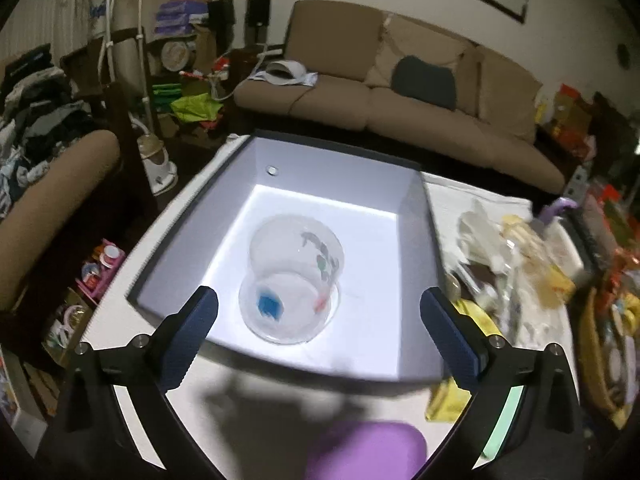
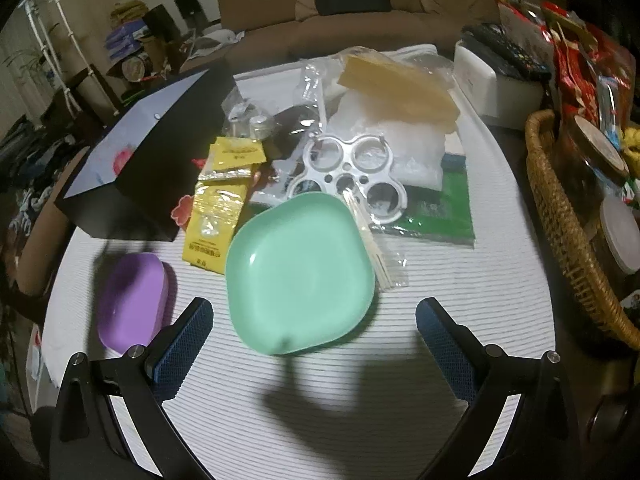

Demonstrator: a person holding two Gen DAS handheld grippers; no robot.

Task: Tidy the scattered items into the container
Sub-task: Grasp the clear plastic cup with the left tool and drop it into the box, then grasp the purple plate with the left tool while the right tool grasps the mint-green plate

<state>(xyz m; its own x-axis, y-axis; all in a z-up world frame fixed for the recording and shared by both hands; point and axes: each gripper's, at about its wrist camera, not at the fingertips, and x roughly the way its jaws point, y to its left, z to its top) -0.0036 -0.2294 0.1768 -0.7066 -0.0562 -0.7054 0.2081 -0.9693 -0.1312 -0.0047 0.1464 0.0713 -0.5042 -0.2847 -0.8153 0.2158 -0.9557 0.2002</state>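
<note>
A black box with a white inside [image 1: 224,248] stands on the table; it also shows in the right wrist view [image 2: 156,168]. A clear plastic cup [image 1: 294,280] lies on its side in the box. My left gripper [image 1: 320,312] is open and empty above the box's near rim. My right gripper [image 2: 314,320] is open and empty, just in front of a mint green plate [image 2: 300,272]. A purple case [image 2: 132,300] lies left of the plate and shows in the left wrist view [image 1: 368,448]. Yellow packets [image 2: 218,216] lie beside the box.
A silver ring holder [image 2: 352,176], clear plastic bags [image 2: 384,136] and a green packet [image 2: 444,208] lie behind the plate. A wicker basket [image 2: 560,232] stands at the right. A white box [image 2: 492,88] sits at the far right. A brown sofa [image 1: 400,96] is beyond the table.
</note>
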